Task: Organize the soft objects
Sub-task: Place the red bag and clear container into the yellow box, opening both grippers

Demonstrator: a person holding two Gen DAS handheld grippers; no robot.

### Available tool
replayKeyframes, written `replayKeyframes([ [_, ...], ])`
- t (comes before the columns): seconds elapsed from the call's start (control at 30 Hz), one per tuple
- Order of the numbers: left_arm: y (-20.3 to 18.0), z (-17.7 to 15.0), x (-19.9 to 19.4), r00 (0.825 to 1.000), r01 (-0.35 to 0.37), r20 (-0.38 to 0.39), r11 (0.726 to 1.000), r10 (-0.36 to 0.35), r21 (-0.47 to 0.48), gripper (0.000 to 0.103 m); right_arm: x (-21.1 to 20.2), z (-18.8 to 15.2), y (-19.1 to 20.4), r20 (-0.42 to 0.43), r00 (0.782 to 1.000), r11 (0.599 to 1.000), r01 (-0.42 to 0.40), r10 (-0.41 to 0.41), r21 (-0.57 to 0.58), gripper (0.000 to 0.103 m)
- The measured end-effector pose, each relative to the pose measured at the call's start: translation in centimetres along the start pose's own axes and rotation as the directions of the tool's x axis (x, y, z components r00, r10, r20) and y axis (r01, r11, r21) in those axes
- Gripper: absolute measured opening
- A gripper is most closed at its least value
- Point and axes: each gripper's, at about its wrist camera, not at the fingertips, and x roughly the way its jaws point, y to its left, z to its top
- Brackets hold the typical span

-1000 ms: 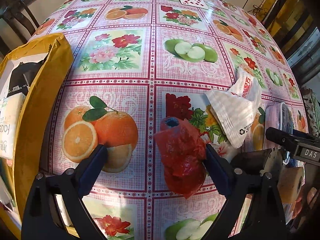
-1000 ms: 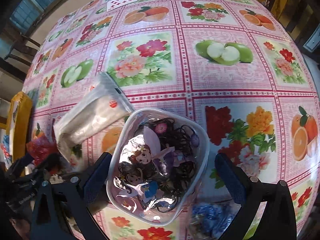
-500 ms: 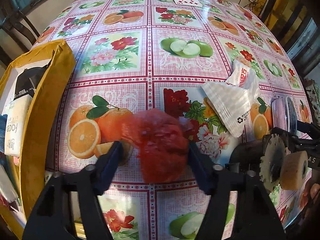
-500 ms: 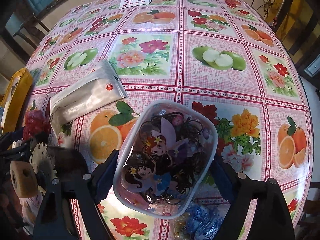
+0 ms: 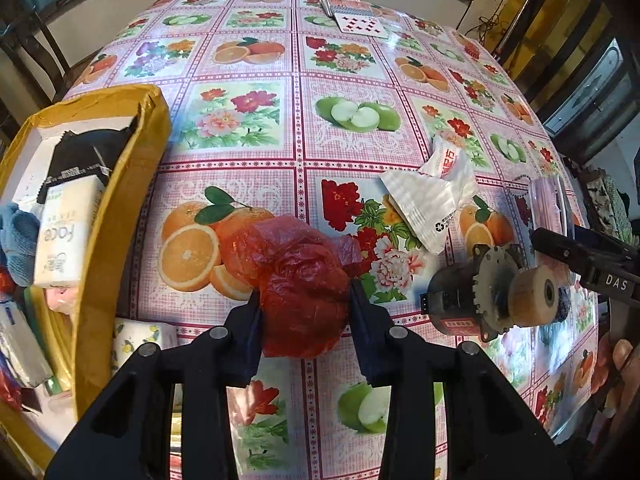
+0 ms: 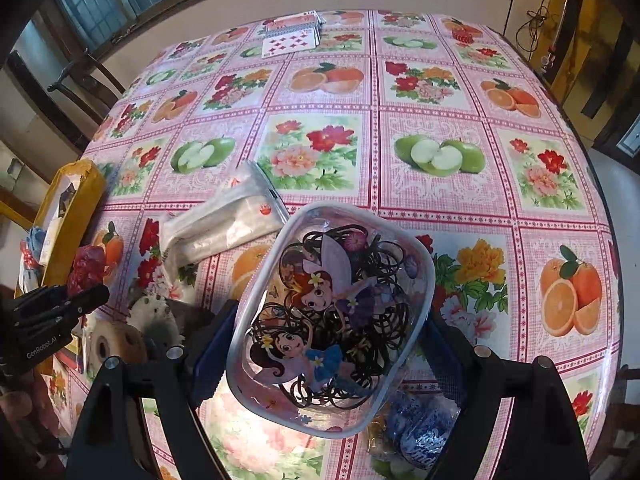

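Observation:
My left gripper (image 5: pixel 306 300) is shut on a crumpled red plastic bag (image 5: pixel 296 280), held just above the fruit-print tablecloth; the same red plastic bag (image 6: pixel 86 268) shows at the left edge of the right wrist view. My right gripper (image 6: pixel 328 340) is shut on a clear pouch (image 6: pixel 332 316) printed with cartoon fairies and full of dark hair ties, lifted off the table. A yellow cardboard box (image 5: pixel 116 200) at the left holds a tissue pack, a black packet and a blue cloth. A white plastic packet (image 5: pixel 430 200) lies flat between the two grippers, seen as the white plastic packet (image 6: pixel 224 220) from the right.
A small motor with a toothed disc and wooden wheel (image 5: pixel 496 296) sits on the table by the right gripper. Playing cards (image 6: pixel 294 34) lie at the far edge. A blue foil wrapper (image 6: pixel 420 428) lies under the pouch. Chairs and dark furniture ring the table.
The left gripper's fingers closed on the red bag and drew back toward the near edge. The right gripper rose and pulled back with the pouch in it.

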Motion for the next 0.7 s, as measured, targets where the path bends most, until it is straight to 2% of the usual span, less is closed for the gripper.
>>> replayKeyframes([
  [0.13, 1.9, 0.3, -2.8, 0.999, -0.01, 0.042, 1.0, 0.01, -0.007, 0.036, -1.9, 2.0, 1.9, 0.034, 0.999, 1.0, -0.003, 0.004, -0.025, 0.087],
  [0.3, 6.3, 1.0, -6.4, 0.992, -0.067, 0.102, 0.996, 0.073, -0.054, 0.036, -3.9, 3.9, 7.4, 0.071, 0.996, 0.995, -0.039, 0.046, -0.093, 0.087],
  [0.47, 12.0, 0.7, -8.5, 0.972, -0.165, 0.145, 0.977, 0.183, -0.132, 0.036, -4.4, 5.3, 16.1, 0.07, 0.986, 0.972, -0.136, 0.152, -0.192, 0.087],
  [0.63, 17.3, -0.5, -8.6, 0.96, -0.21, 0.14, 0.953, 0.243, -0.218, 0.036, -2.0, 5.8, 25.9, 0.018, 0.97, 0.934, -0.227, 0.241, -0.276, 0.086],
  [0.7, 18.9, -1.0, -8.3, 0.962, -0.205, 0.128, 0.949, 0.241, -0.241, 0.036, -0.6, 5.6, 29.4, -0.009, 0.964, 0.919, -0.255, 0.264, -0.301, 0.086],
])
